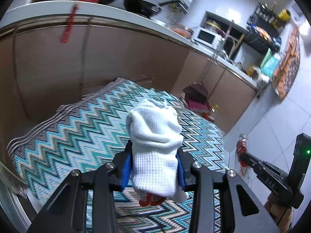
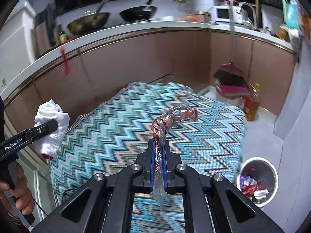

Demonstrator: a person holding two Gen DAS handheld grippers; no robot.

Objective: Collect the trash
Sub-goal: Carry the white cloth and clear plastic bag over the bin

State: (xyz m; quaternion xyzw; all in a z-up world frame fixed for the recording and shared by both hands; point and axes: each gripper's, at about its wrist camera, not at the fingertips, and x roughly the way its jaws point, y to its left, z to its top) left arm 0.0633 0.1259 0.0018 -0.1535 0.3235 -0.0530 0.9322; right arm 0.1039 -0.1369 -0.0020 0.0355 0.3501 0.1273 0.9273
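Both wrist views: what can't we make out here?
- Left wrist view: the red thing under the white sock in the left gripper; the sock hides most of it.
- Right wrist view: contents of the trash bin; too small, partly behind the rim.
- Right wrist view: what the plastic wrapper in the right gripper once held; crumpled.
- Both views: countertop items; blurred.

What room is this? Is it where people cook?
Yes, it looks like a home kitchen. A black frying pan and a wok sit on the counter, with a microwave and a sink tap further along.
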